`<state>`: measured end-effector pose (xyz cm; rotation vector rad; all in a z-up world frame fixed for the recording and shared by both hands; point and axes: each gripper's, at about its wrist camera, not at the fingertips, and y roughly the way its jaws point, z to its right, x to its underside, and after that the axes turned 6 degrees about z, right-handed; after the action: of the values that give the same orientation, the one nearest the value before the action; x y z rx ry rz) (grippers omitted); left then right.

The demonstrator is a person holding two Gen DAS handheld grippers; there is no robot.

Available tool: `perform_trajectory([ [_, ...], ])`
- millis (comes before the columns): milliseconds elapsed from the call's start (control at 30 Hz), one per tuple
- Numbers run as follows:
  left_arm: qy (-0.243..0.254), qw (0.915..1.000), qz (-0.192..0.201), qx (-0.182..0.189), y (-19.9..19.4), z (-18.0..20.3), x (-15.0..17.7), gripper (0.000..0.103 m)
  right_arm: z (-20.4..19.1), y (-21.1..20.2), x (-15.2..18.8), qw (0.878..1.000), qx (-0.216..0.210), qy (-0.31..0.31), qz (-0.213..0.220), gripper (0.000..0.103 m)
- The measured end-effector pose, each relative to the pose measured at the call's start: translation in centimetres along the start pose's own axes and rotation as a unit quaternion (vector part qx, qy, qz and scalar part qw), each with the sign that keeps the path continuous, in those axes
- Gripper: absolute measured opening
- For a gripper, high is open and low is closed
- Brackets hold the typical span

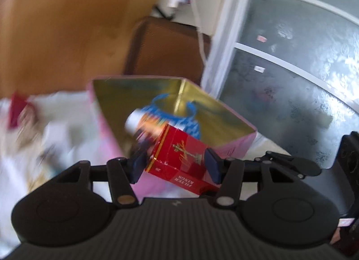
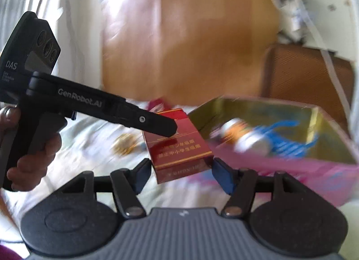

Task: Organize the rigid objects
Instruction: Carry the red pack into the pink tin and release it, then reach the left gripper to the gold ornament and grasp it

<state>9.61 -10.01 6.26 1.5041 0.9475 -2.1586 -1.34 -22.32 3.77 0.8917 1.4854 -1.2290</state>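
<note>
Both views were taken closely from the wrists, tilted downward; the red pack (image 1: 179,159) (image 2: 179,145) and the pink box (image 1: 233,145) (image 2: 280,170) were shared.

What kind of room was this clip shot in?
Probably a room in a home: a frosted patterned glass sliding door, a wooden panel against the wall, and a white cloth-covered surface holding a pink box.

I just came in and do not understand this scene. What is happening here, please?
A person holds a gripper in each hand and is sorting small things. The left gripper has a red cigarette pack between its pads, in front of an open pink box with a gold inside. The box already holds a small bottle. The right gripper sits around the same pack; whether it touches is unclear.
</note>
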Motion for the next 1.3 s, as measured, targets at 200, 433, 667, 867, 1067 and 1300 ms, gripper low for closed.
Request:
perform_trajectory([
  [200, 0.000, 0.9991, -0.019, 0.036, 8.6, 3.1, -2.8, 0.059, 6.7, 1.3, -1.5, 0.997, 0.080, 0.015, -0.012, 0.063],
  [433, 0.035, 0.9977, -0.057, -0.008, 12.9, 5.4, -0.8, 0.062, 10.8, 3.0, 0.1, 0.982, 0.180, 0.050, -0.020, 0.071],
  [667, 0.025, 0.9996, 0.002, -0.012, 5.8, 3.4, -0.5, 0.064, 9.4, 0.7, 0.7, 0.983, 0.160, 0.086, 0.033, 0.074],
  [867, -0.010, 0.9935, 0.064, -0.094, -3.8, -2.1, 2.4, 0.070, 5.5, -1.1, -0.7, 0.990, 0.063, 0.092, 0.087, 0.062],
  [1067, -0.035, 0.9707, 0.038, -0.235, -9.2, -8.5, 7.4, 0.070, -2.3, 3.5, -0.9, 0.996, -0.071, 0.052, 0.016, 0.051],
  [1300, -0.114, 0.9475, 0.068, -0.291, -12.8, -13.3, 9.2, 0.070, -11.1, 12.1, -0.2, 0.988, -0.122, -0.002, -0.094, 0.053],
])
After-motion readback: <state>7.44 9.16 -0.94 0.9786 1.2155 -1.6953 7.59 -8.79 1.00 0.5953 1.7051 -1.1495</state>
